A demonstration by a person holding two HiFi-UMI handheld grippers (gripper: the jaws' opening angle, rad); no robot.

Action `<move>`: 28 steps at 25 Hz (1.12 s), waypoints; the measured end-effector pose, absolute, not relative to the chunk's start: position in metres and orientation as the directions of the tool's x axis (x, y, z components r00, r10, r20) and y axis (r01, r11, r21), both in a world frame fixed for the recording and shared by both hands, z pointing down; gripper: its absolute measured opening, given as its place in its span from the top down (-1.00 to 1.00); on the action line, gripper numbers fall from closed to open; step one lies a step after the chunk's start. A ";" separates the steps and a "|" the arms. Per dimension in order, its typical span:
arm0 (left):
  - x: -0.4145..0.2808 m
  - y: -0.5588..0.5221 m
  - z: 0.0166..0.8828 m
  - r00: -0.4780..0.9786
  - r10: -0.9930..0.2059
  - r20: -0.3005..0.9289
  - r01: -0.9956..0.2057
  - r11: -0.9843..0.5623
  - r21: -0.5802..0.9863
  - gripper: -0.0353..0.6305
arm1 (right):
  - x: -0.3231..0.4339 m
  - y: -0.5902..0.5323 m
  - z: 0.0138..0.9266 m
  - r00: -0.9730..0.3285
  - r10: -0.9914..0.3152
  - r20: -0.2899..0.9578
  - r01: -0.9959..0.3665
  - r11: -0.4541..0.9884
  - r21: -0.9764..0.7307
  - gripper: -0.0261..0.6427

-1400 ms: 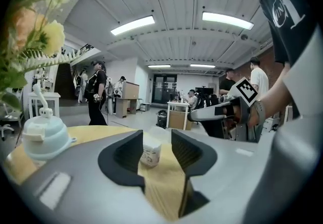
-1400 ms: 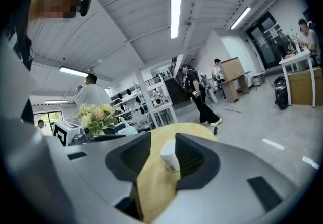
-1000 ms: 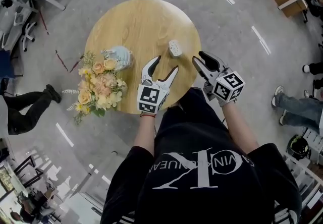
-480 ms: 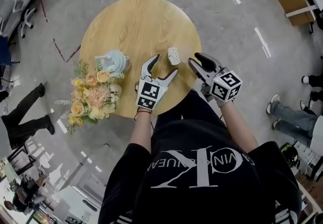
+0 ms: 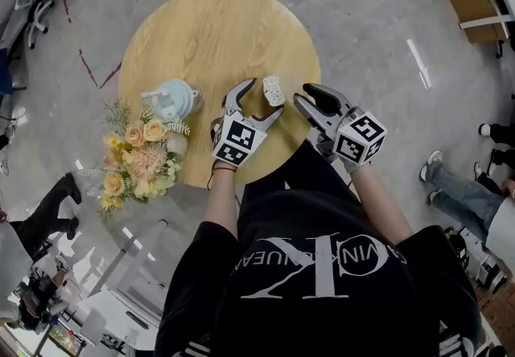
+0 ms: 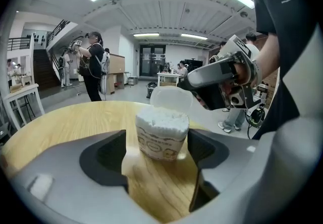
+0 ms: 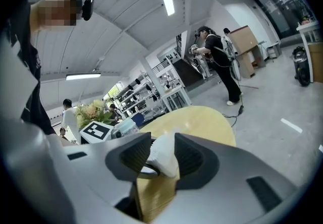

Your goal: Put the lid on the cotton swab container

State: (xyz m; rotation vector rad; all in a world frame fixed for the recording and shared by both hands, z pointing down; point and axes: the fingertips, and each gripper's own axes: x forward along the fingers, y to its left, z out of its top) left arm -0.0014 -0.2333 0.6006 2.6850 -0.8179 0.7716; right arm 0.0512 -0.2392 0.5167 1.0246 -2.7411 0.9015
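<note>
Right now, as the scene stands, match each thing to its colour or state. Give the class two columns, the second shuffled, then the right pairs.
1. cotton swab container
2. bouquet
3. teapot
4. left gripper

A. pale blue
B. jaws apart, one on each side of the container
C. yellow and peach blooms
D. white swabs inside, lid standing up

Pairs: 1-D, 2-C, 3-A, 4-B.

The left gripper's jaws are opening, with the container between them but not pressed.
</note>
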 end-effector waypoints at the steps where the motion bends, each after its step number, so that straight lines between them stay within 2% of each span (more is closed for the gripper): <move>1: -0.001 -0.234 0.602 0.704 -0.448 0.550 -0.572 -0.817 0.066 -0.21 | 0.051 -0.240 0.516 -0.775 -0.573 0.266 -0.619 0.605 -0.501 0.57; 18: 0.009 -0.237 0.605 0.683 -0.455 0.572 -0.562 -0.827 0.013 -0.15 | 0.022 -0.242 0.505 -0.844 -0.487 0.225 -0.525 0.664 -0.532 0.59; 28: 0.010 -0.237 0.605 0.656 -0.479 0.583 -0.598 -0.802 0.014 -0.13 | -0.010 -0.234 0.516 -0.883 -0.382 0.274 -0.470 0.719 -0.511 0.62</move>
